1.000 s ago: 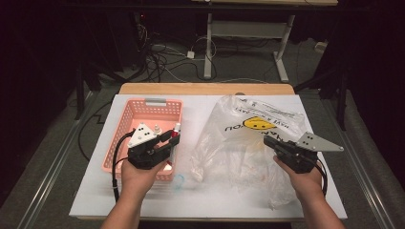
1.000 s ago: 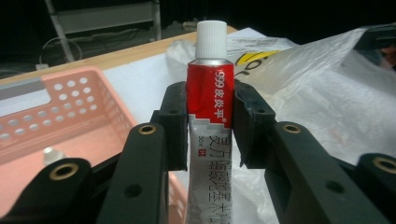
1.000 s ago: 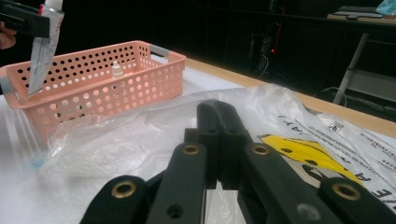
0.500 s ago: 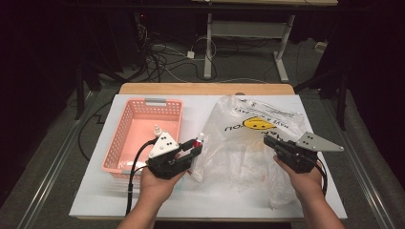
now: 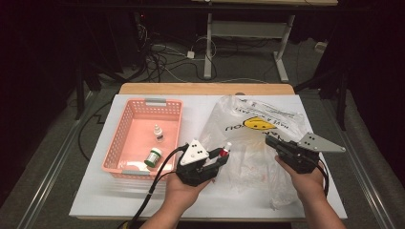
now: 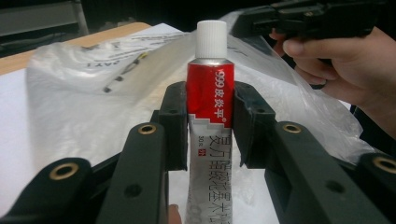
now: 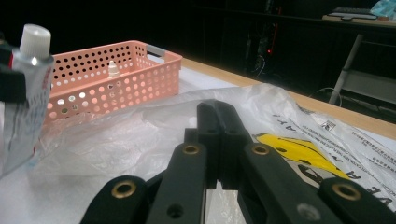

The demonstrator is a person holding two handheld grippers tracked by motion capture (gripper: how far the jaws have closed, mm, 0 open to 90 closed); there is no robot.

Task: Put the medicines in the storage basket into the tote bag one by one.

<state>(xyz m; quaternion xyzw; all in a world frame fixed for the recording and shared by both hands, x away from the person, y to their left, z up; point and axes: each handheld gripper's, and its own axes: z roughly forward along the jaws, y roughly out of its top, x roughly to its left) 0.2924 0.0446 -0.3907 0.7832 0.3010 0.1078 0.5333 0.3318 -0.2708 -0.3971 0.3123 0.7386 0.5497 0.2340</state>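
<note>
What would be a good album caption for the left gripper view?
Left gripper clamps a red ointment tube above a clear plastic bag.

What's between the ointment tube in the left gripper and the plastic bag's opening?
Nothing visible. The left gripper holds the tube cap-first at the bag. The right gripper, jaws shut, appears to pinch the bag's film, but I can't tell whether the mouth is open.

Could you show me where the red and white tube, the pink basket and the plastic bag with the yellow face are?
Red and white tube (image 6: 208, 95): left gripper view, on its red band.
Pink basket (image 5: 171, 129): high view, on its right wall.
Plastic bag (image 5: 272, 114): high view, on the clear film above the yellow face.
</note>
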